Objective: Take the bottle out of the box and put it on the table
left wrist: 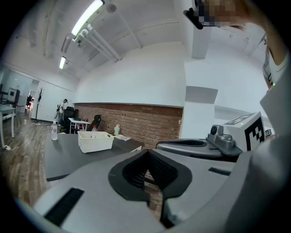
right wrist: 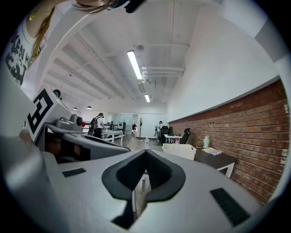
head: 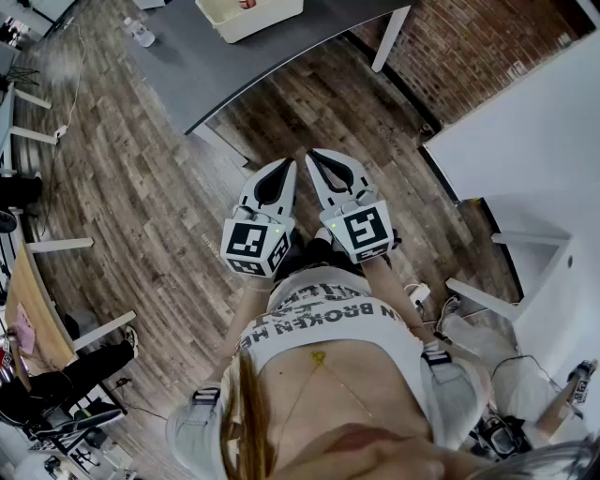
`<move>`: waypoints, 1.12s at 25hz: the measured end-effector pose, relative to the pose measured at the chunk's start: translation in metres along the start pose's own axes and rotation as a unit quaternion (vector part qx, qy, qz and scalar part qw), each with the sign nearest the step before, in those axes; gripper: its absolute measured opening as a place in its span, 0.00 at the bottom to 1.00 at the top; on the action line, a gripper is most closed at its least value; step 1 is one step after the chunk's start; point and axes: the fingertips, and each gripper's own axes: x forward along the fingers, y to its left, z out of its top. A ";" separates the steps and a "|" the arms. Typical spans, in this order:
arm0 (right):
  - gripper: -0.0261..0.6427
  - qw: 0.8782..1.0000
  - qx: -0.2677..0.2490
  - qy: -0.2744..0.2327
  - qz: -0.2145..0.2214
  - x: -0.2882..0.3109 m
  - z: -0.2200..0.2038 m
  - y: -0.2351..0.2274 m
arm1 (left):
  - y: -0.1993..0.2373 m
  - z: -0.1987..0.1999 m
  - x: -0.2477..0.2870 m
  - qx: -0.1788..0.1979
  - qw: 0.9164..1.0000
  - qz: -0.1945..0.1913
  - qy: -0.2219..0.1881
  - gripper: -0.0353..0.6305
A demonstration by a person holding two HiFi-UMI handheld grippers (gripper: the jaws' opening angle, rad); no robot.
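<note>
Wood-plank floor (head: 141,187) fills the head view. A dark grey bench (head: 216,66) crosses the top and carries a white box (head: 272,21) at the upper edge. The red-capped bottle (head: 247,4) stands inside the box, barely in frame. The left hand-held gripper (head: 288,162) and right hand-held gripper (head: 312,153) are held side by side close to the person's body, well apart from the bench. Each has its tips together with nothing between them.

Left gripper view: jaws closed tip to tip, empty. Ribbed black pads line a smooth grey shell. Beyond them the matte bench top bears the box, a rectangular, straight-walled tub, apparently thin plastic. The bottle's cap shows above its rim. A second, clear bottle (left wrist: 54,131) stands alone near the bench's far end, with a brick wall (left wrist: 136,120) behind.

Right gripper view: jaws likewise fully closed on nothing. The box and its bottle lie ahead, and a pale bottle (right wrist: 206,141) stands further along by some papers.

Judged risks: the loose bottles on the bench could be mistaken for the target. A light tub may slide or tip if the bottle drags against its wall on the way out. A smooth, round bottle may twist or slip in the jaws unless gripped squarely. Both pairs of jaws must also open before either can enter the box.
</note>
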 end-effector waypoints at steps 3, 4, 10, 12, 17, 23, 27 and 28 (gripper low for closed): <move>0.05 1.000 0.008 -0.008 0.006 -0.001 0.000 0.000 | -0.001 0.003 0.003 -0.003 1.000 -0.002 -0.009 0.06; 0.05 1.000 0.011 -0.009 0.009 -0.002 0.000 0.000 | -0.002 0.003 0.003 -0.004 1.000 -0.002 -0.012 0.06; 0.05 1.000 0.009 -0.003 0.021 -0.003 -0.006 -0.002 | -0.002 0.000 0.003 -0.010 1.000 0.008 -0.013 0.06; 0.05 1.000 0.020 -0.004 0.024 0.002 -0.009 -0.005 | 0.003 -0.004 0.005 -0.014 1.000 0.010 -0.006 0.06; 0.05 0.999 0.025 -0.006 0.025 0.025 -0.012 -0.016 | 0.026 -0.006 0.020 -0.017 1.000 0.012 0.005 0.06; 0.05 1.000 0.016 -0.005 0.006 0.067 -0.007 -0.043 | 0.062 0.004 0.059 -0.013 1.000 -0.008 0.006 0.06; 0.05 1.000 0.007 -0.010 -0.013 0.095 -0.001 -0.069 | 0.080 0.015 0.093 -0.005 0.999 -0.035 0.007 0.06; 0.05 1.000 0.006 -0.010 -0.018 0.102 -0.001 -0.074 | 0.085 0.017 0.101 -0.003 0.999 -0.042 0.007 0.06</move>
